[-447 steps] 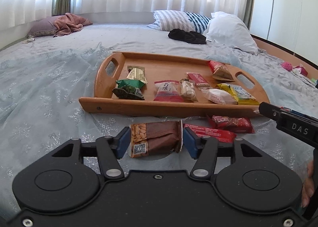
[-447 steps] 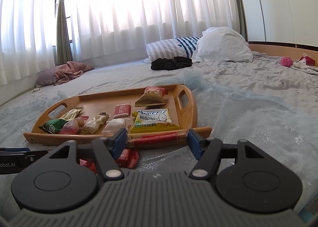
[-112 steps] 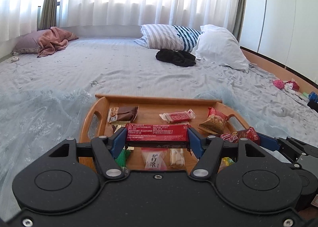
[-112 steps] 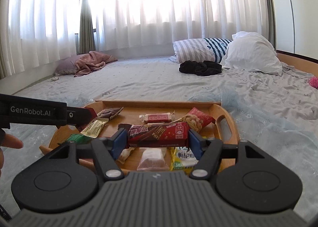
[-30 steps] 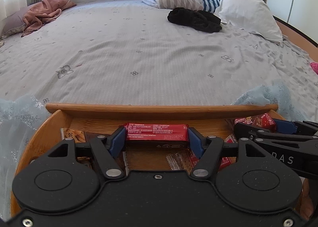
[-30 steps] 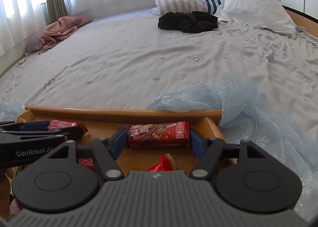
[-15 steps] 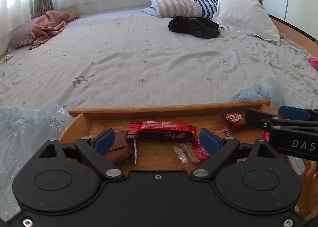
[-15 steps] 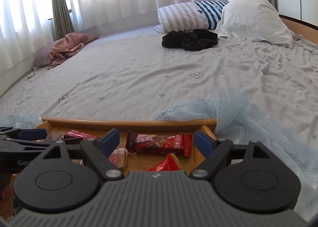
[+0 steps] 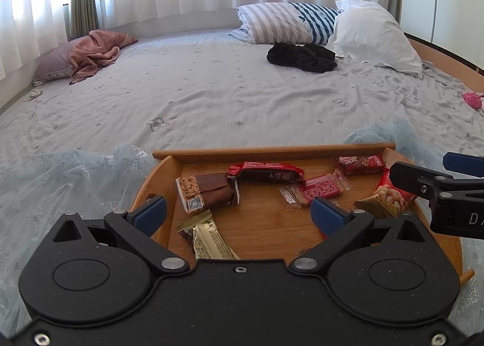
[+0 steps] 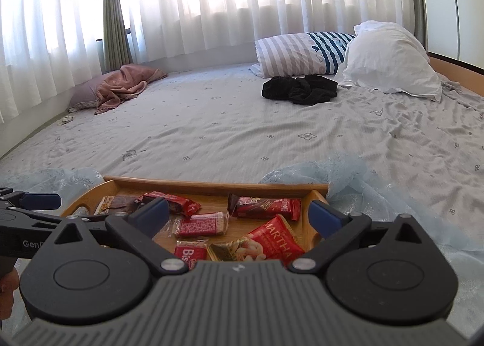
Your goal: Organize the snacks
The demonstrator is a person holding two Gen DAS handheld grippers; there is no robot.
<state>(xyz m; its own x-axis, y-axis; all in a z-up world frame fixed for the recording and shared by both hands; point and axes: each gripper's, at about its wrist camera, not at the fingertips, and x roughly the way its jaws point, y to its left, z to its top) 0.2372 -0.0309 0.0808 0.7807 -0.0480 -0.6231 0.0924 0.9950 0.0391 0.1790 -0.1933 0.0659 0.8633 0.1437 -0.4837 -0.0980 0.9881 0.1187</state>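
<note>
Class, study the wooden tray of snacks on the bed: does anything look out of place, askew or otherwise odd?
Nothing is spilled or damaged: every snack visible lies inside the wooden tray. They are only untidy. The brown peanut bar, the clear-wrapped red biscuit and the MARTHA packet lie at different angles, not in rows. A pale blue lace cloth bunches against the tray's far corner.

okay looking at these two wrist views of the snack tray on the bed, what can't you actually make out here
- Near end of the wooden tray: hidden in both wrist views by each tool's own black body.
- Beige snack packet: lower part hidden in the left wrist view by the left tool, whose jaws are opening with nothing gripped.
- Red biscuit pack: mostly hidden in the right wrist view by the right tool, also opening, ungripped.
- Small wrapper print: too small to read.
</note>
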